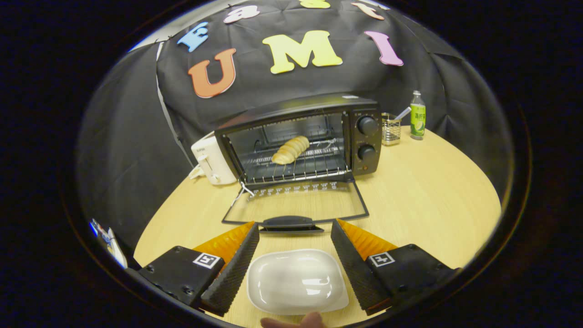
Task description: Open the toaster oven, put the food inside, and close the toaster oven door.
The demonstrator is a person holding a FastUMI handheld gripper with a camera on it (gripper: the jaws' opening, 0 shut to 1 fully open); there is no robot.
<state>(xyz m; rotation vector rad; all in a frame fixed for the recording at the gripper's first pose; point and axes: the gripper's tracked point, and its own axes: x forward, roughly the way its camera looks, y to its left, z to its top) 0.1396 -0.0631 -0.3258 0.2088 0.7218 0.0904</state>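
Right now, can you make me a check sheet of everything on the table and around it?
Surface: wooden table, bare ahead of the oven.
Job's things: oven open, door flat on the table; bread on the rack; white dish empty.
Clutter: white toaster, wire basket, green bottle.
Grippers: gripper open, the dish between its fingers, untouched.
Cables: white cord by the toaster.
Surroundings: black cloth wall; fingertip beside the dish.
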